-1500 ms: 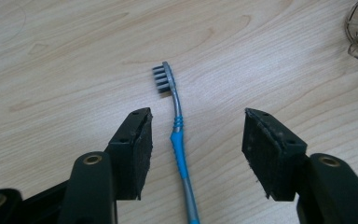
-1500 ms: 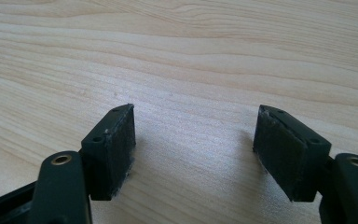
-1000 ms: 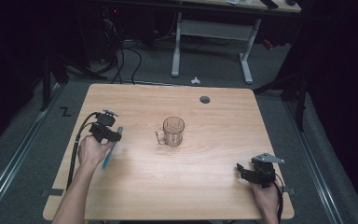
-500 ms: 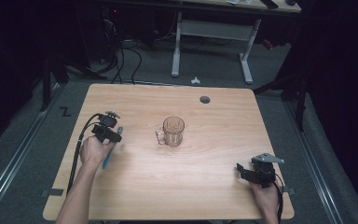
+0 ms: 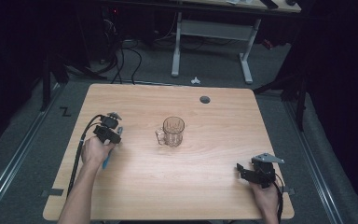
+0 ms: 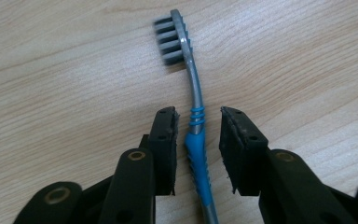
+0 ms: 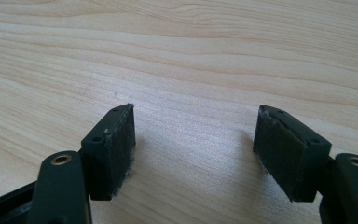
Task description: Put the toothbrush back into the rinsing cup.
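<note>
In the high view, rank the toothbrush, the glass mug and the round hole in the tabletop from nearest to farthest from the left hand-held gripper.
1. Toothbrush: right at the left hand-held gripper, lying between its open jaws near the table's left side.
2. Glass mug: mid-table, to the gripper's right.
3. Round hole: farther back and right, near the far edge.

No brand, label or number could be read on anything. One mark was seen in the high view: a black Z-shaped mark [image 5: 65, 111] on the grey floor [image 5: 37, 130], just off the table's [image 5: 214, 186] left edge; whether it was meant as a letter could not be told. No printing was made out on the toothbrush [image 6: 196, 135] in the left gripper view, nor on the glass mug [image 5: 172, 132].
</note>
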Motion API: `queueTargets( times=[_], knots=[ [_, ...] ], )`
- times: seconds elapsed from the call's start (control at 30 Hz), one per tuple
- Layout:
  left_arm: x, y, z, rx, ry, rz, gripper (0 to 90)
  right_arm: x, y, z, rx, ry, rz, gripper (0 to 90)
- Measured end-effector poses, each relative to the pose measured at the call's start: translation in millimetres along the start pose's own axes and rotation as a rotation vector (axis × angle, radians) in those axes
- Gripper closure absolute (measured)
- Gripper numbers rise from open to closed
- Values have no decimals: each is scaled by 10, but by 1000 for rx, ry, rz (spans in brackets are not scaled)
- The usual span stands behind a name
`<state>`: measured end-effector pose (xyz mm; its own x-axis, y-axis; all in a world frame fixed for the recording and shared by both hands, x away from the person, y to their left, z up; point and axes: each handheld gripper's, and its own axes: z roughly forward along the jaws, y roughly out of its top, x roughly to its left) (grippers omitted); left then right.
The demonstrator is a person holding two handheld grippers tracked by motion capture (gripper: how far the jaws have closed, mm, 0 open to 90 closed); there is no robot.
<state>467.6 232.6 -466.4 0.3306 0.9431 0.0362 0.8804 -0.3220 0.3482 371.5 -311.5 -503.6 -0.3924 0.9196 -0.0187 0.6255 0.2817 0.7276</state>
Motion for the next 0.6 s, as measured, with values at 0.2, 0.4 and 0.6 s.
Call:
queueTargets(
  times=[0.2, 0.4, 0.6],
  knots=[
    [6, 3, 35, 20, -1, -1, 710, 0, 0, 0, 0, 0, 0, 297],
    [18, 5, 37, 22, -17, -10, 750, 0, 0, 0, 0, 0, 0, 297],
    [34, 6, 37, 25, -37, -17, 774, -1, 0, 0, 0, 0, 0, 297]
  ],
)
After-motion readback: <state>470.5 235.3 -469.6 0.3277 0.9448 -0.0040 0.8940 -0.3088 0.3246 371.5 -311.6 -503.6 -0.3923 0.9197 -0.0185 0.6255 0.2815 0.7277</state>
